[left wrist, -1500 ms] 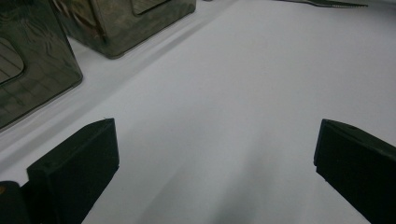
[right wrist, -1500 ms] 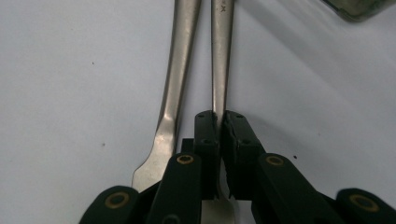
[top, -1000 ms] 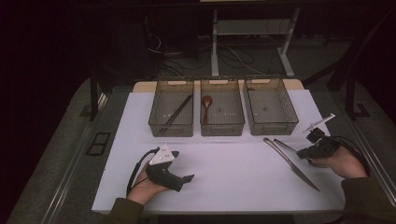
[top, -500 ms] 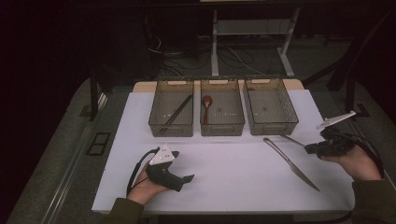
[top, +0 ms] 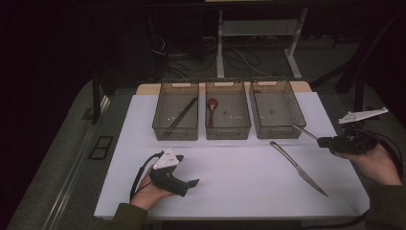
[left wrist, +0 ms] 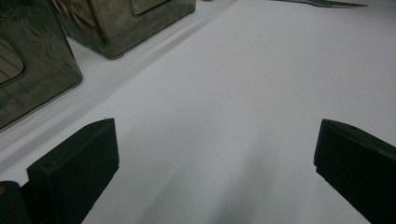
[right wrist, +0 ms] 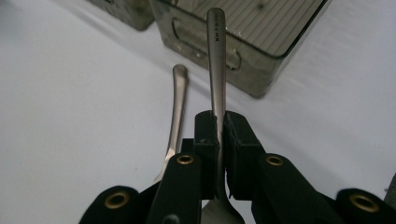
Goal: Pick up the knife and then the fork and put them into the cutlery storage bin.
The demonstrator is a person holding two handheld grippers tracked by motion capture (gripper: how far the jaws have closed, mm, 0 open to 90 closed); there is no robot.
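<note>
The right gripper (right wrist: 218, 122) pinches a slim metal utensil (right wrist: 216, 56) mid-handle above the right-hand bin (top: 277, 108); stiff, light and slick, it may pivot, while the left gripper (left wrist: 210, 163) rests agape.

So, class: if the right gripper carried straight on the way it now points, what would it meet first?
Probably the right-hand bin: the right gripper is shut on a metal utensil whose handle tip already reaches its near wall, though depth is unclear.
</note>
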